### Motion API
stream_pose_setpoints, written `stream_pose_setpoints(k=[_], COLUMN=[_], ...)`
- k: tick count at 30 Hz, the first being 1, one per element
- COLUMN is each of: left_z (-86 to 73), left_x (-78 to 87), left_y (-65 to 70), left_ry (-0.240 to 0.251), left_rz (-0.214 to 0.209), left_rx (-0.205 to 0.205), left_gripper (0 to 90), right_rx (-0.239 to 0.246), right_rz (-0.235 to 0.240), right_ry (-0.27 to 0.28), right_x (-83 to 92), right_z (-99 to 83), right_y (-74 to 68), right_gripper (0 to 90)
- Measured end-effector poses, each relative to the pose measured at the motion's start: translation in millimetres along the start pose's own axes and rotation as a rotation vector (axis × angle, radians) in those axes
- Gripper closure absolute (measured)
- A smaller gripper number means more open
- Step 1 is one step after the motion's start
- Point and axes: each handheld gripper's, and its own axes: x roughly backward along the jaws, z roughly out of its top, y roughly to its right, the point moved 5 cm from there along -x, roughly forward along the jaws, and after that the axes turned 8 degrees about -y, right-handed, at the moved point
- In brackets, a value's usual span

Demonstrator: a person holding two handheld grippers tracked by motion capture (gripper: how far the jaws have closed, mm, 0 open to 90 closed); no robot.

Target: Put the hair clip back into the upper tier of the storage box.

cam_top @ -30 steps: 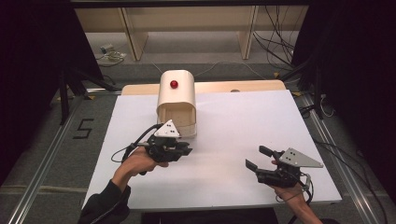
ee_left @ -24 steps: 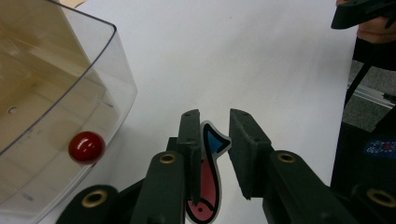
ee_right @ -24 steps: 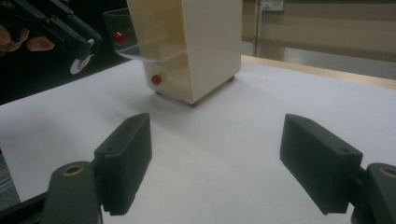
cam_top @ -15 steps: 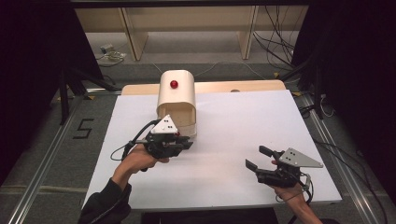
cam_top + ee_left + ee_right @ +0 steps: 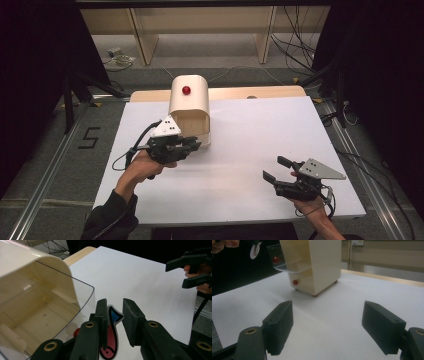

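Note:
A flat fish-shaped piece [image 5: 111,337], pink with a blue tail, stands on edge between the jaws of my left gripper [image 5: 113,305], which is shut on it and holds it off the table. That gripper [image 5: 194,145] hovers at the front of a cream box [image 5: 189,107] with a red knob [image 5: 186,90] on top. The box's clear front flap [image 5: 86,293] is swung up, and the hollow inside [image 5: 37,322] shows. My right gripper [image 5: 272,168] rests low over the white table at the front right, open with nothing between its jaws [image 5: 328,322].
The white tabletop [image 5: 260,130] stretches wide between the two grippers. A wooden strip [image 5: 260,92] runs along its far edge. A second red knob [image 5: 295,282] sits low on the box front. Cables and shelving lie on the floor beyond the table.
My left gripper has risen a little with the fish and come closer to the box's open front. The right gripper has stayed where it was.

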Motion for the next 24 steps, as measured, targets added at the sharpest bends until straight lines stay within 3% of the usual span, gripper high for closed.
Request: stream_pose_setpoints(k=[9, 18, 22, 24], left_z=[8.7, 14.6, 16.8, 17.4], left_x=[15.8, 20.8, 22.4, 22.3], left_y=[-12.0, -20.4, -27.1, -32.8], left_ry=[0.044, 0.067, 0.074, 0.083], left_rz=[0.055, 0.085, 0.119, 0.134], left_rx=[0.011, 0.031, 0.031, 0.050], left_gripper=[73.9, 73.8, 73.8, 73.8], right_rx=[-0.001, 0.000, 0.000, 0.000], right_rz=[0.000, -0.002, -0.001, -0.001], right_ry=[-0.002, -0.005, -0.006, -0.007], right_x=[-0.3, -0.7, -0.8, -0.9], right_z=[-0.3, -0.5, -0.6, -0.7], right_y=[0.0, 0.2, 0.0, 0.0], right_gripper=[26.0, 26.0, 26.0, 26.0])
